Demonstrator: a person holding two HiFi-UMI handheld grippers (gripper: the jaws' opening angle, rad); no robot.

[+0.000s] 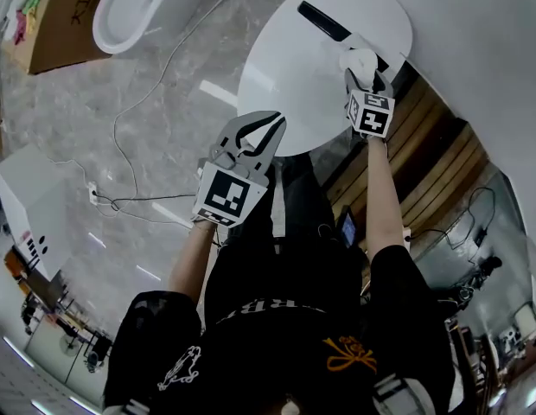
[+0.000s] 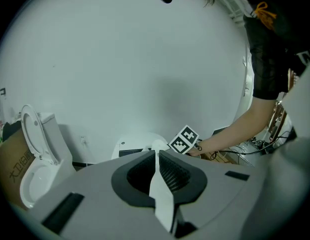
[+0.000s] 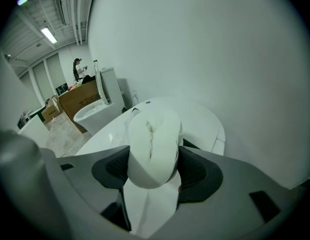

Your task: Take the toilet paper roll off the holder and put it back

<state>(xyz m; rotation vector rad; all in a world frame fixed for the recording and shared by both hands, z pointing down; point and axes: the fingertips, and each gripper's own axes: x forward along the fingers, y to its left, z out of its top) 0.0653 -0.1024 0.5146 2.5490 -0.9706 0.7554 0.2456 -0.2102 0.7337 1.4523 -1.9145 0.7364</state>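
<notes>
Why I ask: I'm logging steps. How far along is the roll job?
Done: the right gripper is clamped on the roll. In hand: it holds the roll at the black holder's near end; whether the roll is on or off it I cannot tell. Left: have the roll seated on the holder, then release. The left gripper is shut and empty.

head: steeply down | gripper views: along jaws, close | shared: white lid

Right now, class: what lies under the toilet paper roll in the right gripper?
Under the toilet paper roll in the right gripper lies a white round surface. The roll hides part of a black bar on it.
</notes>
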